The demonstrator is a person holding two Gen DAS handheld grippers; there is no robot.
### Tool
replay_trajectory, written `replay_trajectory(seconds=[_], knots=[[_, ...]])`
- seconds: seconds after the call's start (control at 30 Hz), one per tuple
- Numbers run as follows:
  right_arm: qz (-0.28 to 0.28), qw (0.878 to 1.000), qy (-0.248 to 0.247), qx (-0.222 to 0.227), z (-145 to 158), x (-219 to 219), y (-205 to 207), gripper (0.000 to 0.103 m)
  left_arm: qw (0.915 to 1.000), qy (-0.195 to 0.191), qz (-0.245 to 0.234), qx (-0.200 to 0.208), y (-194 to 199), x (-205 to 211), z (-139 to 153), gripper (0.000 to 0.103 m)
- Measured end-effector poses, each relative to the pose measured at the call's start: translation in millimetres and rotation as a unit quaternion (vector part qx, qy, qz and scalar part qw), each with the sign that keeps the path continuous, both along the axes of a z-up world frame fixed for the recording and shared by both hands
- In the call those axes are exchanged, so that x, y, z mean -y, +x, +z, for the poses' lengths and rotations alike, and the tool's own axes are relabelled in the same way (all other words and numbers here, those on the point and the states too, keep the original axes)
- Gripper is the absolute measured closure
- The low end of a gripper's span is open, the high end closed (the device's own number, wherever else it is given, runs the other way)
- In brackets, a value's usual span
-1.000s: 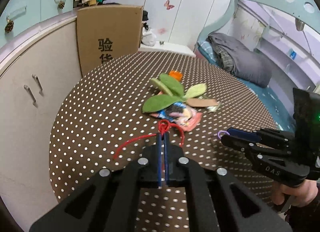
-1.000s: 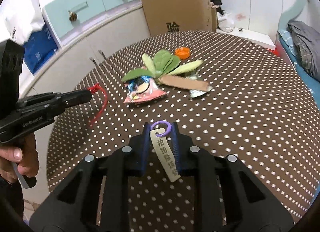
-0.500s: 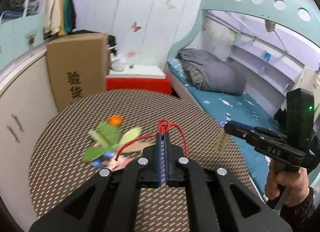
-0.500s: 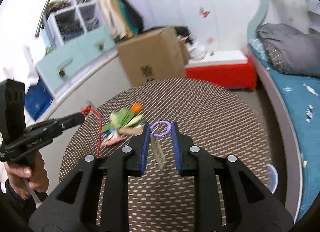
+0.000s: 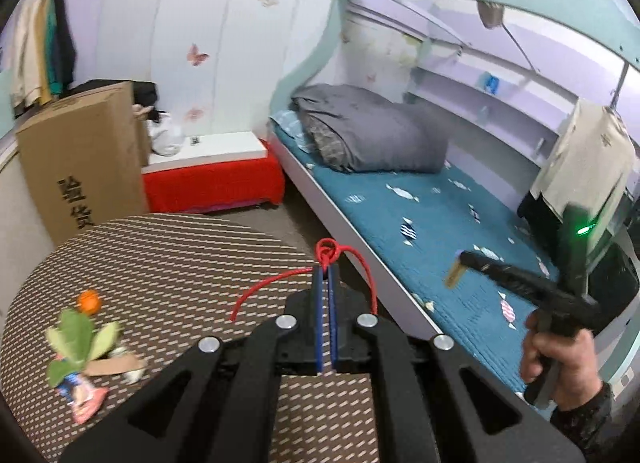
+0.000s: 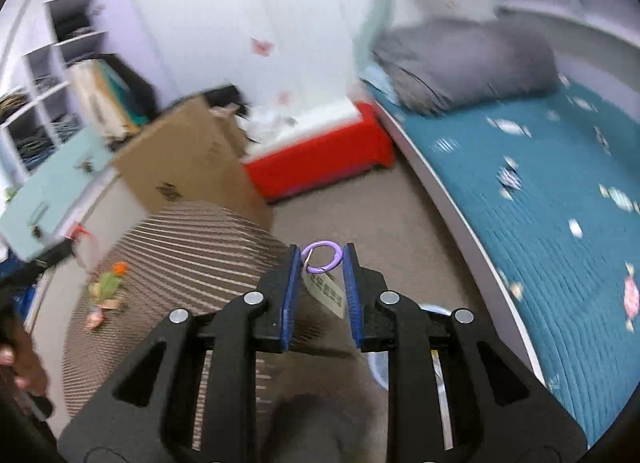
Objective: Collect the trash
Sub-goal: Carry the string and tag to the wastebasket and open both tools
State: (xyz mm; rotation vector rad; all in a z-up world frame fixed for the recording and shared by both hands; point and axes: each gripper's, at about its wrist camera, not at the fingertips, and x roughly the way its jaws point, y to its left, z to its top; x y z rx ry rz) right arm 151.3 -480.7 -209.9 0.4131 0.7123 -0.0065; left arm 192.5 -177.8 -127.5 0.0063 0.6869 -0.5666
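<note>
The left gripper (image 5: pixel 327 269) is clamped on a red string (image 5: pixel 332 253) above the table (image 5: pixel 180 255). The right gripper (image 6: pixel 320 263) pinches a purple ring (image 6: pixel 322 257) with a tag (image 6: pixel 326 291).

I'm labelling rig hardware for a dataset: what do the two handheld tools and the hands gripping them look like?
Both tools, left tool and right tool, are matte black with blue finger pads, silver screws and triangular cut-outs. The right tool's body shows a green light. A bare hand with a dark sleeve grips its handle.
</note>
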Motion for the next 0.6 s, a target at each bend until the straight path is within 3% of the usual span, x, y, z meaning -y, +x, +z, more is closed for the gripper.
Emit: replay_trajectory(seconds=[0.17,0.37,0.4,0.43,0.47,0.5,0.6], knots=[[-0.021,0.996,0.049,-0.069,-77.9,40.0,24.7,0.081,0.999,0.022,-0.035,-0.019,12.0,58.4,-21.0,0.101],[-0.038,0.981,0.117,-0.15,-176.8,72.5,51.7,0.08,0.9946,0.052,-0.068,-0.059,33.9,122.9,-59.6,0.101],[-0.043,0.977,0.131,-0.164,-192.7,77.6,55.3,0.076,0.994,0.056,-0.07,-0.063,36.9,129.1,-64.3,0.101],[-0.049,0.974,0.14,-0.171,-201.7,82.3,56.8,0.051,0.9927,0.063,-0.074,-0.071,41.3,139.7,-72.6,0.101],[-0.06,0.971,0.149,-0.175,-211.1,87.2,55.8,0.037,0.9918,0.068,-0.076,-0.077,44.2,146.4,-77.2,0.101],[-0.074,0.969,0.162,-0.174,-218.3,93.5,53.1,0.031,0.9904,0.076,-0.079,-0.084,48.2,155.9,-84.6,0.101],[-0.099,0.964,0.189,-0.162,-222.1,108.6,41.1,0.03,0.9865,0.096,-0.087,-0.101,58.5,179.1,-103.2,0.101]])
